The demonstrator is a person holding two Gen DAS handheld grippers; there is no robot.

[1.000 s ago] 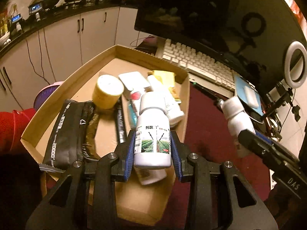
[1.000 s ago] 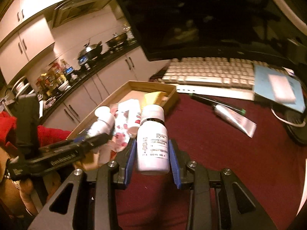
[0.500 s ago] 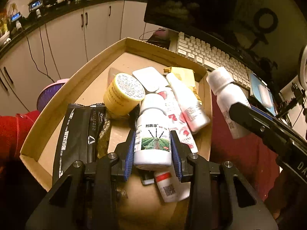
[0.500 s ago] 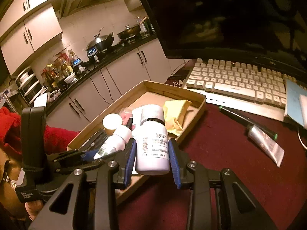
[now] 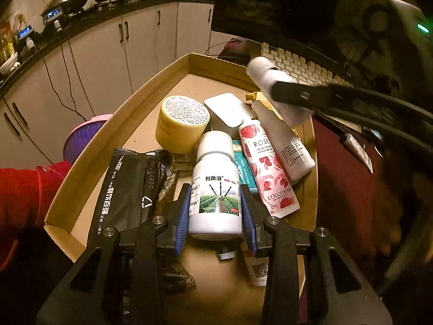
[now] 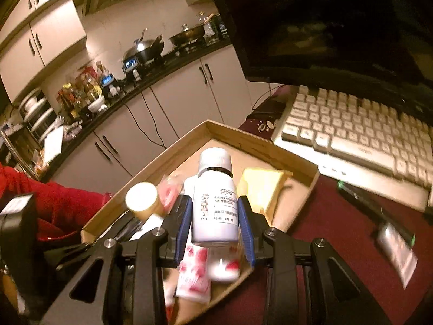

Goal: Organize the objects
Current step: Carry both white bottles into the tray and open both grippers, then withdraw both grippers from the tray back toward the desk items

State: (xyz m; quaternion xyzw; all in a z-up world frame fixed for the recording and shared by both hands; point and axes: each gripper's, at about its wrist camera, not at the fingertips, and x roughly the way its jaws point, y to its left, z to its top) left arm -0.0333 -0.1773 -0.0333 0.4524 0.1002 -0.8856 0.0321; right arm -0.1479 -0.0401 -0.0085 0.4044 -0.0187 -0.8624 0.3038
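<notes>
White plastic bottles, one clamped in each gripper, hang over a nearly full cardboard tray.

Nearest, the left gripper pinches a picture-label bottle low over the tray; the right gripper grips a text-label bottle above the far end. Already in: black pouch, yellow jar, rose tube. Both bottles are left to set down. Only the right view shows clearly a tube and pen lying on the red counter, probably still to collect.
</notes>
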